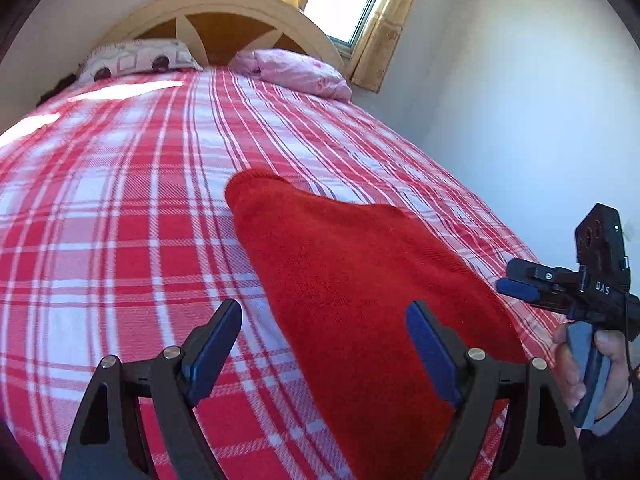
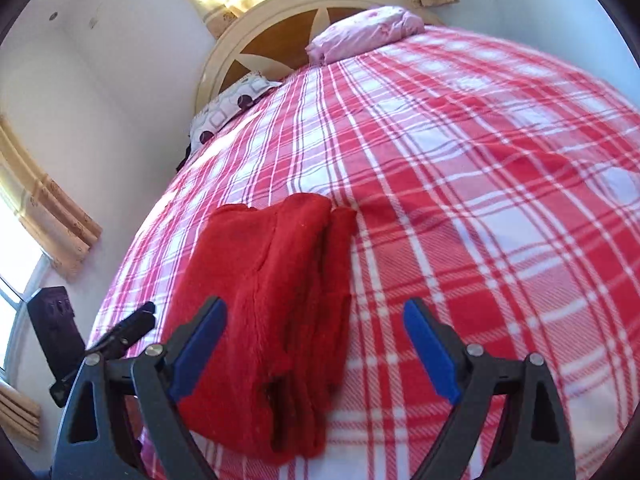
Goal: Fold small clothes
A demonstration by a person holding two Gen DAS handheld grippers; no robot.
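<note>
1. Red garment (image 2: 272, 300) is lying folded in layers on the plaid bedspread (image 2: 480, 200), at 11 o'clock from the right gripper (image 2: 316, 346).
2. Both sets of jaws are standing wide apart, gripping nothing; left gripper (image 1: 324, 346) is hovering at the garment's 8 o'clock edge.
3. Looks fleecy: light, limp, grippy, not fragile.
4. Best hold: pinching all layers at a stacked corner.

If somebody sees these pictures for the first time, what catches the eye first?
The red folded garment lies near the edge of the bed, on the red and white checked blanket. Both open tongs, left and right, hover above it, holding nothing. Two pillows lie by the round headboard.
</note>
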